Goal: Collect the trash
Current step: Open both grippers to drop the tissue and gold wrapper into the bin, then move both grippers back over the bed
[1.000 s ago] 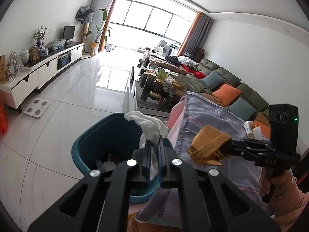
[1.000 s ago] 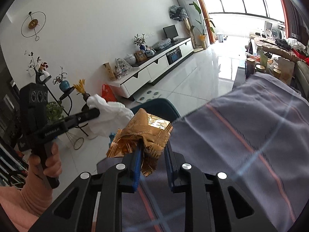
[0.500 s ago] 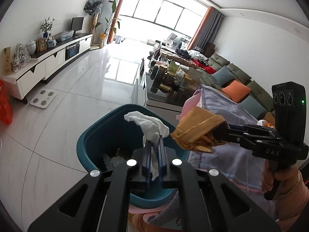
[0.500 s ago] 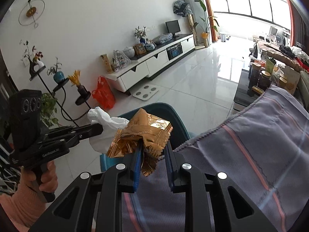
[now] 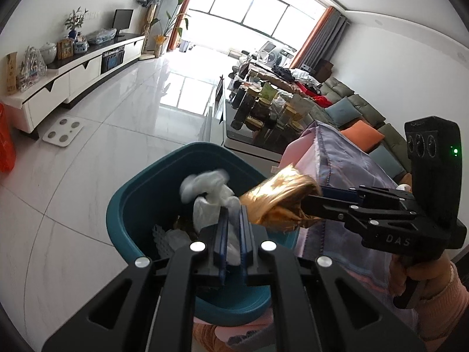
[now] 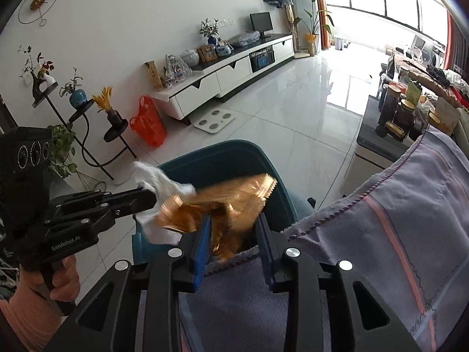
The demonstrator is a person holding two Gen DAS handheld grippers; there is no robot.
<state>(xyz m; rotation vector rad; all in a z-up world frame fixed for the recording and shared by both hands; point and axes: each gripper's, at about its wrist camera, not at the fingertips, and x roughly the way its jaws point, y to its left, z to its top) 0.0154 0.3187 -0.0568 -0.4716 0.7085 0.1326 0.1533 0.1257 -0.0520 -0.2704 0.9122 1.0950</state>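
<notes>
Right claw [image 6: 234, 228], jaws just opening, gold wrapper [image 6: 231, 202] loose between them; left claw [image 5: 231, 220] clamps white tissue [image 5: 211, 196]. Release both squarely above teal bin [image 5: 140, 187] directly below.

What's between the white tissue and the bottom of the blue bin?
Only air, then trash already piled inside the bin. The tissue hangs above it, pinched by the left hand-held gripper, in the left wrist view.
</notes>
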